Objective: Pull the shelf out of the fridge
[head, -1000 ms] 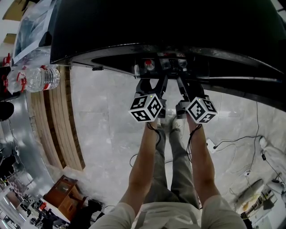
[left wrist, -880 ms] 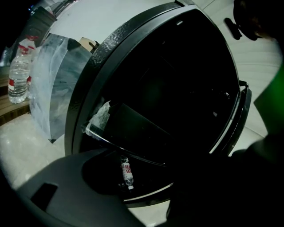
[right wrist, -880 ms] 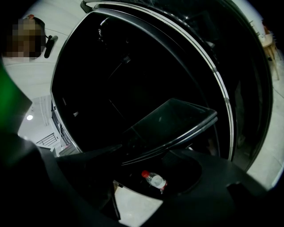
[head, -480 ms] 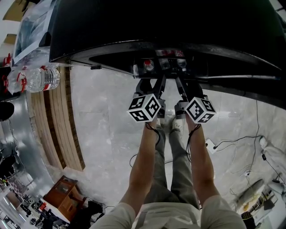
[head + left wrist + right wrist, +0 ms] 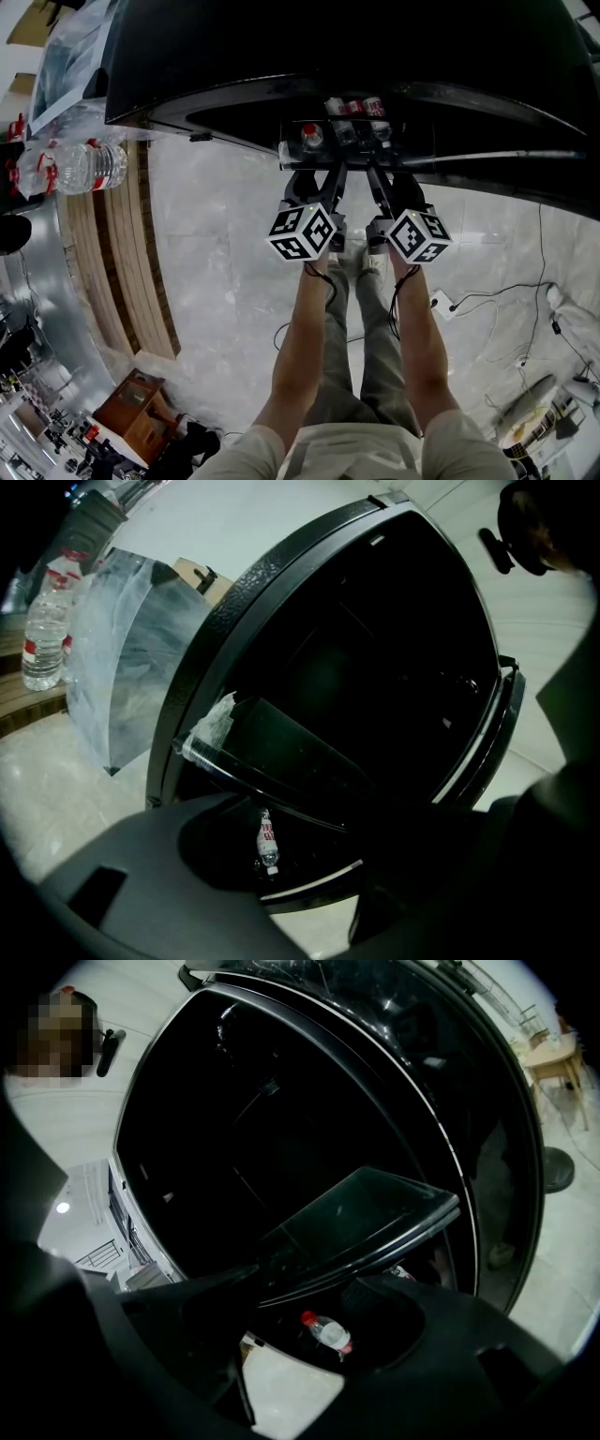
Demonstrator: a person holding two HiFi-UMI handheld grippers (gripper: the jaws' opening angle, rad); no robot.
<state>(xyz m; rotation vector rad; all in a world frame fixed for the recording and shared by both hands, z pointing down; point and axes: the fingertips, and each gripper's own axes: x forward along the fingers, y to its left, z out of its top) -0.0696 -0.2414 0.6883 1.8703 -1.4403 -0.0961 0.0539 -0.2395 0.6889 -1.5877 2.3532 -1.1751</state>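
The black fridge (image 5: 328,47) stands open at the top of the head view. Its glass shelf (image 5: 342,150) with a dark frame sticks out of the opening, front edge towards me. My left gripper (image 5: 314,178) holds that edge at the left, its jaws still closing on the shelf (image 5: 281,761). At the right of the edge my right gripper (image 5: 386,178) is shut on the shelf (image 5: 366,1213). Both gripper views show the shelf tilted across the dark cavity, its edge running between the left gripper (image 5: 328,874) jaws and the right gripper (image 5: 291,1335) jaws.
Small red-capped bottles (image 5: 312,134) lie under the shelf in the fridge's bottom; one bottle (image 5: 328,1332) shows below the edge. Large water bottles (image 5: 80,164) rest on a wooden bench at left. Cables (image 5: 487,300) trail over the marble floor at right. The fridge door (image 5: 497,724) is swung open.
Both grippers have moved slightly back towards me, and the shelf's front edge has come out with them. More red-capped bottles now show through the glass.
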